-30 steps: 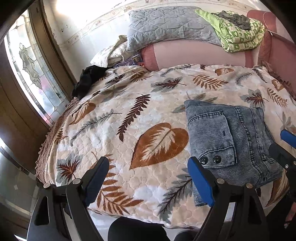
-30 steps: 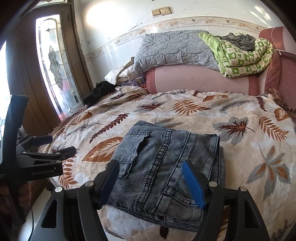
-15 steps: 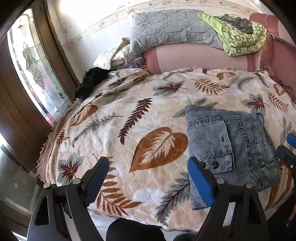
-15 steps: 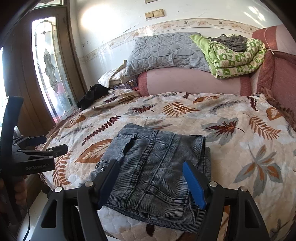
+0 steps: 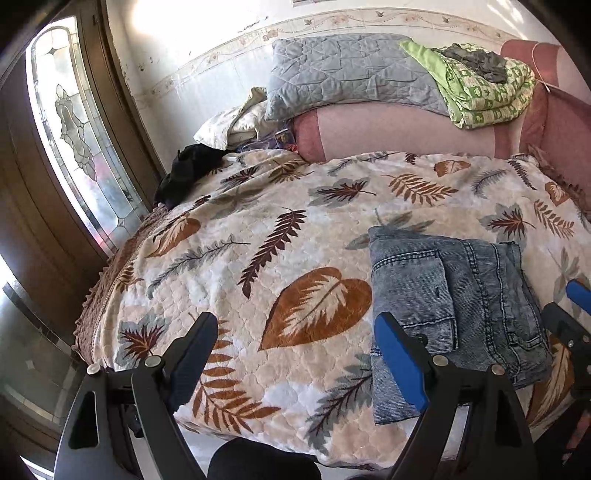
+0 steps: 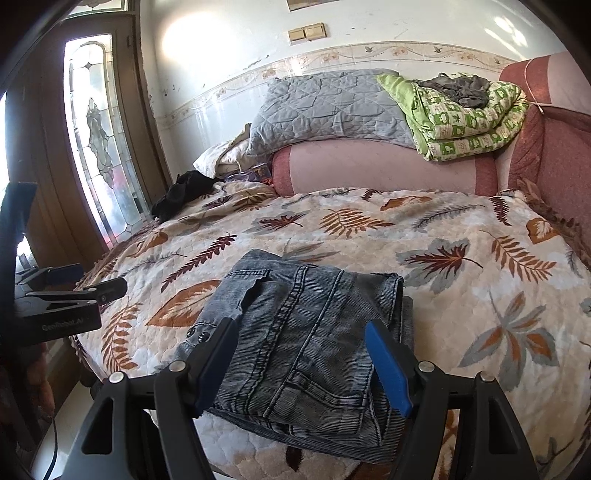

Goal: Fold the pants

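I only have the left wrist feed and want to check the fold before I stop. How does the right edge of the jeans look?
Observer: In the right wrist view the folded jeans show stacked layers at the right edge, roughly aligned.
Operator: Is the right gripper holding them?
Observer: No. The right gripper is open, hovering at the near edge, nothing pinched.
Operator: Anything on the wall I can't see?
Observer: Yes, a beige switch plate above the grey quilt.
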`<state>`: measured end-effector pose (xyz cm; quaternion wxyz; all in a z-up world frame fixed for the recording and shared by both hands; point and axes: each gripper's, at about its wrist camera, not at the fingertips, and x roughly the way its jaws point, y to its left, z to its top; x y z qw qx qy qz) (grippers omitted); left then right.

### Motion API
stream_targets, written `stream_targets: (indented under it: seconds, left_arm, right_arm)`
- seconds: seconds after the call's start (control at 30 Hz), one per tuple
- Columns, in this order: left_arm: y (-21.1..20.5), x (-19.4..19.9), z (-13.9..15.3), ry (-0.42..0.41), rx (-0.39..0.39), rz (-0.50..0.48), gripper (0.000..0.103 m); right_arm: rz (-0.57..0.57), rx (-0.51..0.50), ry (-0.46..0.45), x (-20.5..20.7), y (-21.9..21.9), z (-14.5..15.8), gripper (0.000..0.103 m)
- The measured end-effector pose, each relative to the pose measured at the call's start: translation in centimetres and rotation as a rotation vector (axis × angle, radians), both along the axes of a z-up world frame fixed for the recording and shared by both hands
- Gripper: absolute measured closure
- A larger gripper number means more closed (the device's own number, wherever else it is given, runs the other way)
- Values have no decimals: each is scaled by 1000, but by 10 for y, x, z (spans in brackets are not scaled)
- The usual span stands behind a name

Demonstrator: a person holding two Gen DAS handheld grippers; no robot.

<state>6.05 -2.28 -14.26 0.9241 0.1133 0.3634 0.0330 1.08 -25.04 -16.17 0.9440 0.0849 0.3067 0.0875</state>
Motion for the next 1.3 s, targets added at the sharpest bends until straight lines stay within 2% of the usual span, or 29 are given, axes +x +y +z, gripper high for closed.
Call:
stream_targets:
  seconds: [0.27,0.4,0.5,0.63,0.87,1.3]
  left_arm:
    - [10,5,0,21,-30,25,16]
    - [14,7,0,12,-16,10,16]
    - [21,6,8,-11,-29,10,16]
    - [33,3,21,-36,-65,-1,16]
    - [51,-14,43,-98,-91,12,16]
    - [90,-59,87,-221,-164,37,16]
  right_arm:
    - [-5,4,4,2,4,-1,28]
    - [-49,-1,6,3,4,6,28]
    - [-127,-14,-10,-2,6,22,28]
    - [-184,-68,49,0,19,34,28]
    - [-148,-92,1,-18,44,65,28]
    - [-63,-116,-69,-43,87,97,28]
